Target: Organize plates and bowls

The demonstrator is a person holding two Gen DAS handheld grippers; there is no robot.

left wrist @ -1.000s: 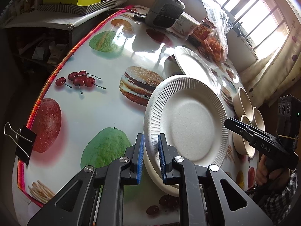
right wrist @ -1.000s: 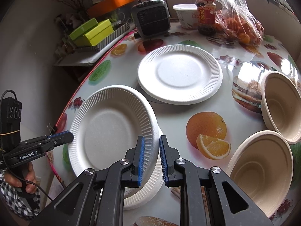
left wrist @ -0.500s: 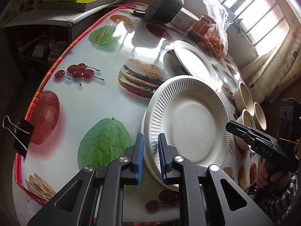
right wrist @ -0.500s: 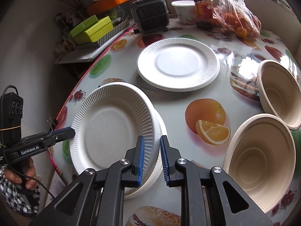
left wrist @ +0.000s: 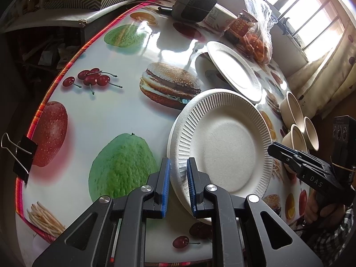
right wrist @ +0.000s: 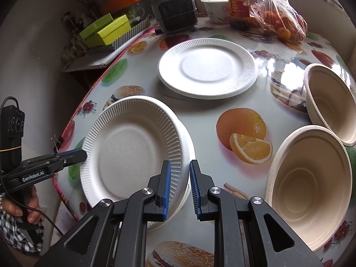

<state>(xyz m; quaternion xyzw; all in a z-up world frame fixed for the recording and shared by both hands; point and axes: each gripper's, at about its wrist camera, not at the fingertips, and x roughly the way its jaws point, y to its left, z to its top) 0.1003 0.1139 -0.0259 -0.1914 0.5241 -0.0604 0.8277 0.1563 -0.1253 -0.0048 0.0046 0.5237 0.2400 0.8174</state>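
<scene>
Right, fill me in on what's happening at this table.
A person holds a claw in each hand. The left claw and the right claw both grip opposite edges of one ridged paper plate, which sits on top of another plate. A third plate lies alone farther back, and two paper bowls stand off to the side on the fruit-printed table.

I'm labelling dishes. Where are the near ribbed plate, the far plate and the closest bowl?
Near ribbed plate (right wrist: 131,149): right wrist view, flat centre.
Far plate (right wrist: 207,66): right wrist view, flat centre.
Closest bowl (right wrist: 307,184): right wrist view, inner bottom.
</scene>
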